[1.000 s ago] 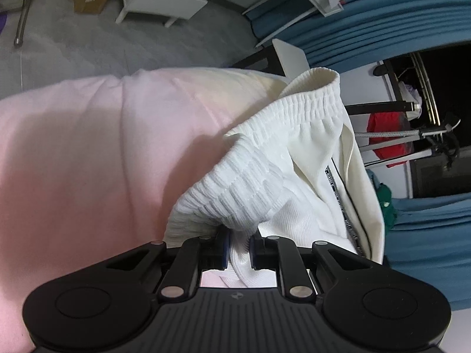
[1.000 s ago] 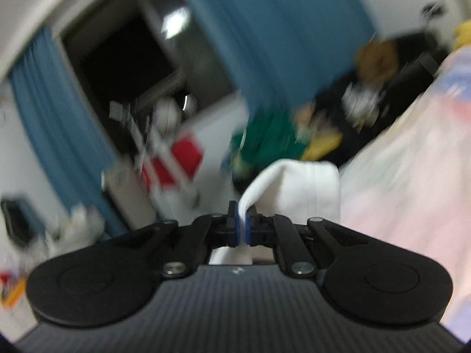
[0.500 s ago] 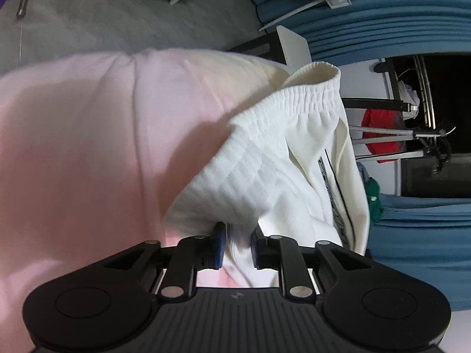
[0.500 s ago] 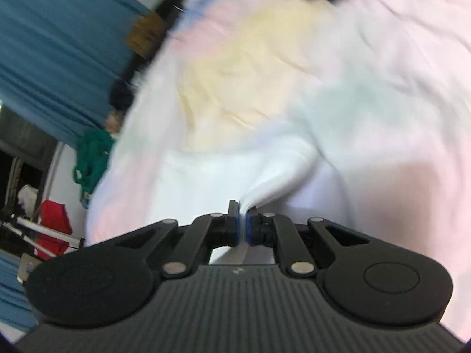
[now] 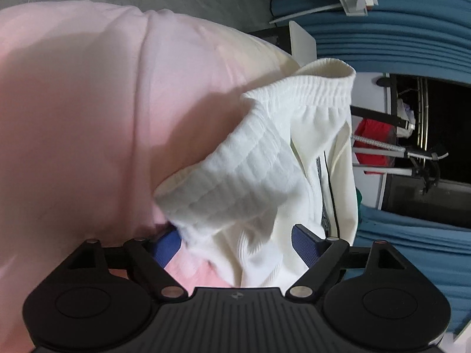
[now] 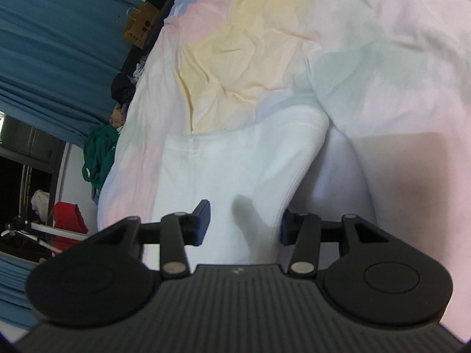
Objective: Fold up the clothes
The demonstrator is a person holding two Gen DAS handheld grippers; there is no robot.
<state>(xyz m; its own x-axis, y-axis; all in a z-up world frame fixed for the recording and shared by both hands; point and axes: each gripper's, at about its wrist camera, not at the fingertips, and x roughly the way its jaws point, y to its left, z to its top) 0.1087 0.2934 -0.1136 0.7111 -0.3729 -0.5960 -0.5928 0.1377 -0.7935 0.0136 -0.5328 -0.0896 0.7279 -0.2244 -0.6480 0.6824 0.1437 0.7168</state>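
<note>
The white garment (image 5: 265, 176), a ribbed knit piece with an elastic waistband, lies on the pastel bedsheet (image 5: 88, 103), bunched at its near end and reaching away toward the far right edge of the bed. In the left wrist view the left gripper (image 5: 235, 241) has its jaws opening, the blue pads standing wide to either side of the near fold; the cloth sits between them, brushing the left pad but pressed by neither. A dark striped trim runs along the garment's right side in this view. In the right wrist view the right gripper (image 6: 244, 223) also has its jaws opening, with a white ribbed cuff end of the garment (image 6: 235, 170) lying loosely between the pads, unclamped. No container holding anything can be made out in either view. Around the bed, blue curtains (image 5: 397, 29) hang at the right in the left view, with a red item (image 5: 374, 141) on a metal rack beside a dark window, and grey floor shows beyond the far edge of the bed. Only the right wrist view shows the sheet's yellow, green and blue patches (image 6: 250, 44), a green garment (image 6: 100, 153) heaped at the left bedside, a dark pile of clothes further off and a brown paper bag (image 6: 141, 26) near the curtains (image 6: 44, 44). Only the left view shows the waistband and the striped trim.
</note>
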